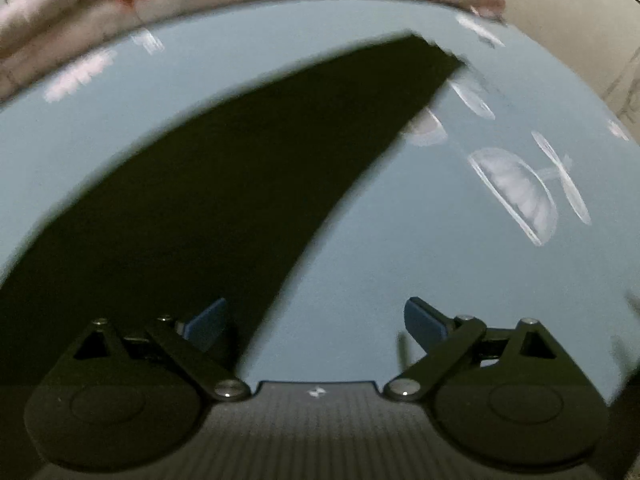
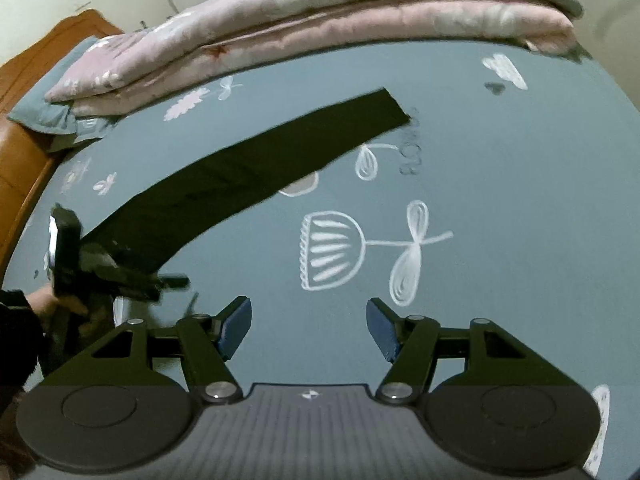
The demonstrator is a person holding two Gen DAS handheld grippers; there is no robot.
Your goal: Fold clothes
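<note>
Far left in the right wrist view: wooden bed frame (image 2: 24,80), orange-brown, along the edge of the bed. Beside it a person's hand (image 2: 60,304) grips the left claw (image 2: 160,280), seen from the side and blurred; dark sleeve at the frame's edge. From this angle its jaws cannot be read, but the left wrist view shows them spread wide, blue pads (image 1: 424,322) well apart, nothing between. Left pad sits over the black cloth, right pad over bare sheet.

Black garment (image 2: 240,176): a long, narrow dark strip lying flat on the blue-grey bedsheet (image 2: 520,200). Near end lies by the left claw, far end runs diagonally up and right toward the middle of the bed. In the left wrist view it fills the left half of the frame (image 1: 200,200). Motion blur there.

Behind it, a folded pink quilt (image 2: 320,12) stacked across the far side of the bed.

Right of the garment: white flower and leaf prints on the sheet. Right claw (image 2: 308,328) hovers over bare sheet, released, jaws wide apart, empty, apart from the garment.
</note>
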